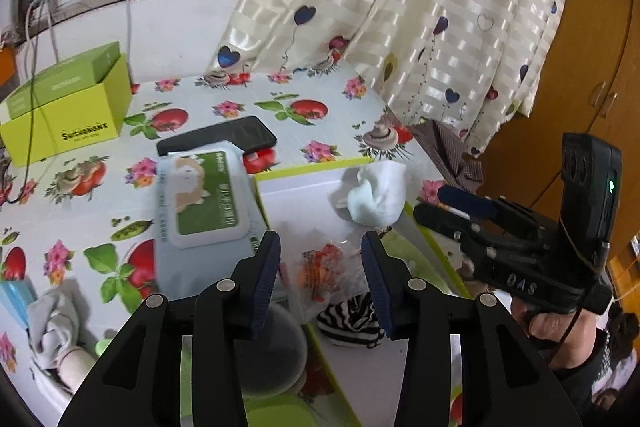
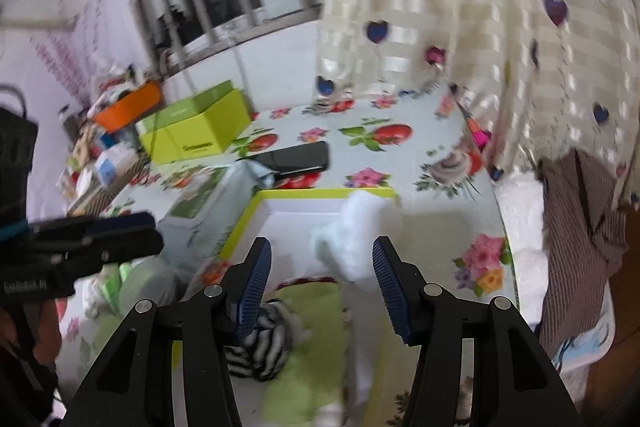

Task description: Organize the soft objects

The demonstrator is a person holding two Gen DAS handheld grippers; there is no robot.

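both grippers spread wide over the open box, gripping nothing

left gripper [image 1: 321,257] and right gripper [image 2: 321,265] hover, fingers apart. white soft cloth [image 1: 374,197] lies bunched at the far end inside the lime-edged white box [image 1: 296,195]; striped sock [image 1: 352,321] nearer. wipes pack [image 1: 200,195] just beside the box, label blurred. green carton [image 1: 68,115] print unreadable; "das" embossed on the right tool.

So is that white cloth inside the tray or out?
Inside: the white cloth lies bunched against the far corner of the green-rimmed tray.
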